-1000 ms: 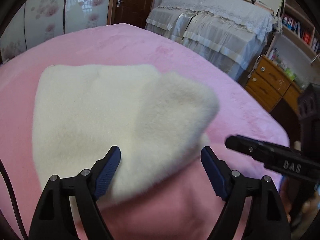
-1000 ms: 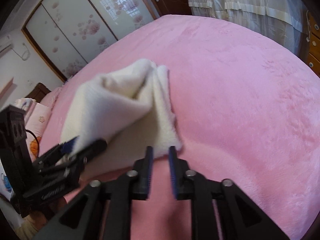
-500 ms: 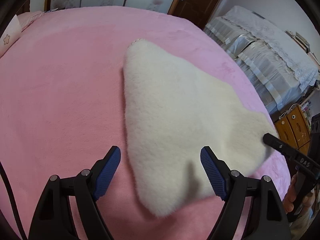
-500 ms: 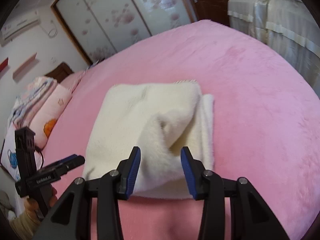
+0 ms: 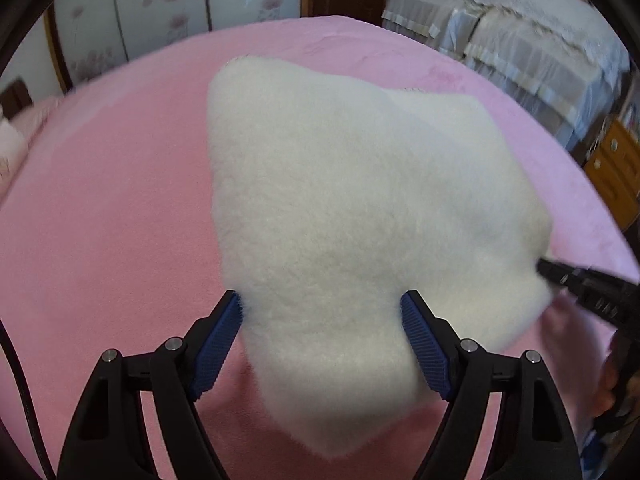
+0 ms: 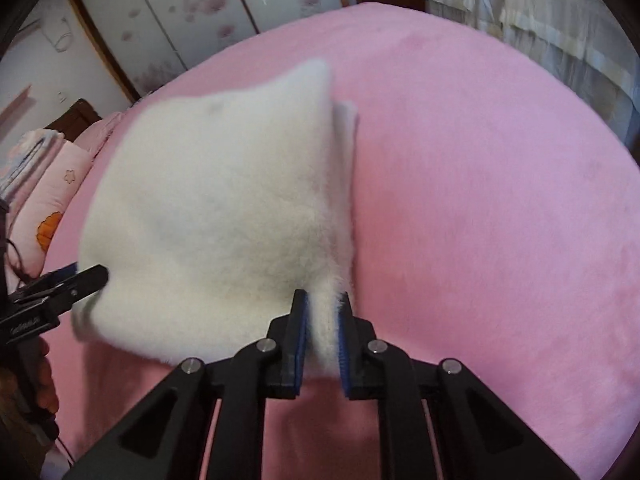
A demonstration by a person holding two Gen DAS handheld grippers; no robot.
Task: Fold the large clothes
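A fluffy white garment (image 5: 360, 208) is seen lying folded on the pink bedspread (image 5: 100, 220), near the front edge of the bed. The left gripper (image 5: 322, 344) is held over the garment's near corner with its jaws spread wide; the fleece sits between the blue pads (image 5: 218, 344), brushing them at most, and is not squeezed. On the right wrist view, the right gripper (image 6: 322, 340) is closing on the garment's right-hand edge, and a ridge of white pile (image 6: 324, 320) is pinched between its two pads. The garment (image 6: 216, 216) is spread up and to the left from that grip. A second, lower layer (image 6: 346, 140) is shown peeking out along the right side.
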